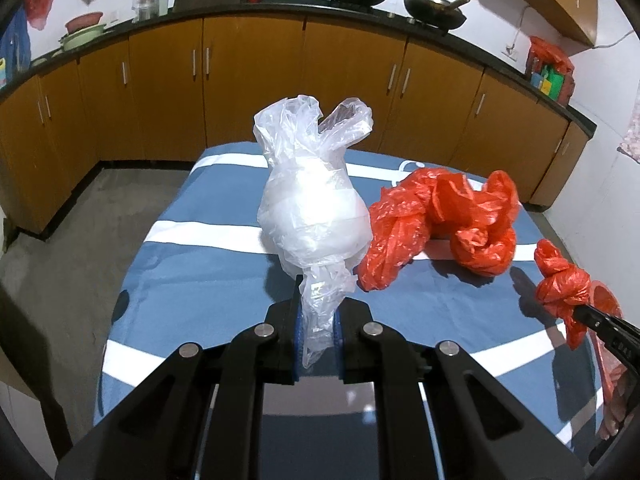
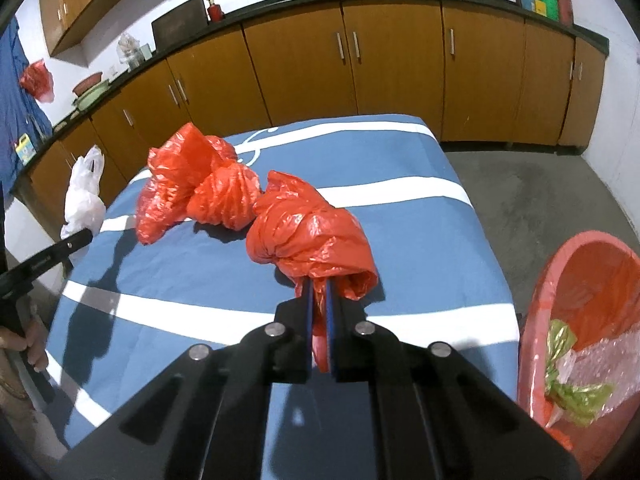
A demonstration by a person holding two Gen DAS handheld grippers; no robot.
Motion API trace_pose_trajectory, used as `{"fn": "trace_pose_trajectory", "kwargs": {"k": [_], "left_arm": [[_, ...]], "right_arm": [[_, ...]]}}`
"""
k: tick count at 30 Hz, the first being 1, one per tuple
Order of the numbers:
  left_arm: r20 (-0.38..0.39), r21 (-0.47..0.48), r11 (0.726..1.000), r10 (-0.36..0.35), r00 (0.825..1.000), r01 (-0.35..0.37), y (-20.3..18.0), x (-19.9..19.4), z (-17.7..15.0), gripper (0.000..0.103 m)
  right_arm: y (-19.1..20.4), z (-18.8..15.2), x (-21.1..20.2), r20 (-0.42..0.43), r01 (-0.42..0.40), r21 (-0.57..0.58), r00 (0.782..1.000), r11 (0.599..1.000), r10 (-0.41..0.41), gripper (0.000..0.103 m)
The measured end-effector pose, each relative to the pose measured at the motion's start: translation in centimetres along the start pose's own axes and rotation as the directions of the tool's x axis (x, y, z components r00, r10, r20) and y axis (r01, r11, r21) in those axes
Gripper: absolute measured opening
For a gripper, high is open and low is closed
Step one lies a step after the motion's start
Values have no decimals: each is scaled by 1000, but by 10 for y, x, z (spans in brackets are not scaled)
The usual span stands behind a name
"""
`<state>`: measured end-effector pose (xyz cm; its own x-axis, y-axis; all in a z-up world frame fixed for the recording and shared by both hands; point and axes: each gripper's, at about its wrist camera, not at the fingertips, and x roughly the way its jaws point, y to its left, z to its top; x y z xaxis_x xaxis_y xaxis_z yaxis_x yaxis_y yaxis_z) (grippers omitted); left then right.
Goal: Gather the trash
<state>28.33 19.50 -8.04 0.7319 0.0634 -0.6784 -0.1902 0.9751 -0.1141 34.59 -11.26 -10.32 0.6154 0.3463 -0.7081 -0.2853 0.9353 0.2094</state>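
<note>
My left gripper point(image 1: 318, 320) is shut on the tail of a clear white plastic bag point(image 1: 312, 208), which stands up above the blue striped table point(image 1: 192, 280). My right gripper point(image 2: 319, 312) is shut on a knotted red plastic bag point(image 2: 308, 236), lifted just over the cloth. From the left wrist that same red bag point(image 1: 560, 280) shows at the right edge with the right gripper point(image 1: 580, 310) clamped on it. A second crumpled red bag point(image 1: 440, 216) lies loose on the table between them, and shows as a red bag point(image 2: 192, 188) from the right wrist. The white bag point(image 2: 82, 196) appears far left there.
A red tub point(image 2: 592, 272) lined with red plastic stands off the table's right edge, holding green foil and clear wrapping. Wooden cabinets point(image 1: 248, 80) under a dark counter with woks run behind the table. Grey floor lies on either side. A hand point(image 2: 36, 350) grips the left tool.
</note>
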Motion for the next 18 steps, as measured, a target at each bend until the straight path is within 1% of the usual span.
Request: {"fn": "trace_pose_trajectory", "kwargs": {"k": [5,11,14,18], "left_arm": [[19,13,1000,-5,1000,5,-3,-13,3,12],[52,30,999,-36,998,35,-14,-33,6,12],[69,49,997,-62,996,59,-25,-44,8,12],[92,82,991,-111,990,103,-52,-61,9,12]], "right_arm": [[4,2,-19,32,-2,3,999,1000,2,7],[9,7,-48,91,-7,7,996,1000,6,7],[9,8,-68,123,-7,6,992,1000,7,7],[1,9,-97,172,6,20,985,1000,-10,7]]}}
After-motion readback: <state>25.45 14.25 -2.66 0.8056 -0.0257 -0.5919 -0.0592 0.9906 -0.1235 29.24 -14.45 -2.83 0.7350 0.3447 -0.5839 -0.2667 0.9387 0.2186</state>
